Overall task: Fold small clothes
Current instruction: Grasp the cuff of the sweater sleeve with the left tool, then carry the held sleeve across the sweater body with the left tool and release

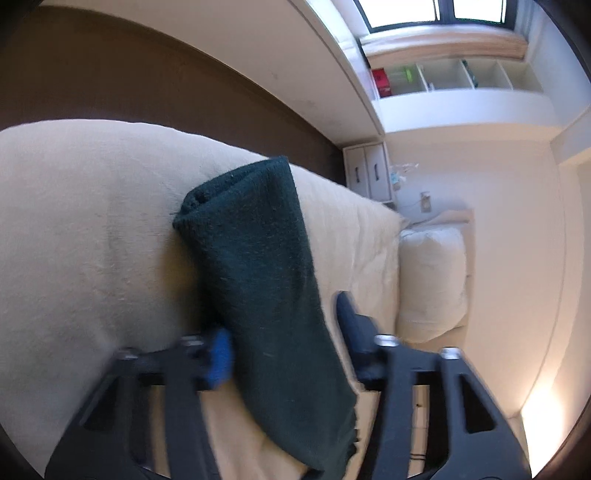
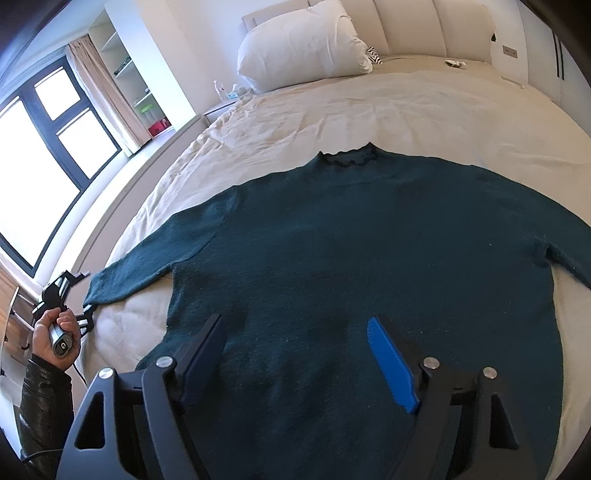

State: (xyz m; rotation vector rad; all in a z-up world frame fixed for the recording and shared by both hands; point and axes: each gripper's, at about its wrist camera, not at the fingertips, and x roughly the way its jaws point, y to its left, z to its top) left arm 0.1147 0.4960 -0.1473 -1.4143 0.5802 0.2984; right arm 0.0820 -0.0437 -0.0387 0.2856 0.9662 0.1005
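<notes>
A dark green knitted sweater (image 2: 351,240) lies flat on the cream bed sheet (image 2: 332,107), collar toward the pillow and sleeves spread out. In the left wrist view its left sleeve (image 1: 258,266) runs between the fingers of my left gripper (image 1: 282,317). The blue pad (image 1: 219,356) is at one edge of the sleeve, and the dark finger (image 1: 349,314) stands just off the other edge, so the jaws are open. In the right wrist view a hand (image 2: 55,332) holds that gripper at the sleeve cuff (image 2: 94,291). My right gripper (image 2: 295,319) hovers open over the sweater's lower body.
A white pillow (image 2: 303,40) leans on the padded headboard (image 2: 424,26). A window (image 2: 40,147) and white shelves (image 2: 125,70) are to the left. A small white nightstand (image 1: 367,170) stands beside the bed. The bed's edge runs close to the left sleeve.
</notes>
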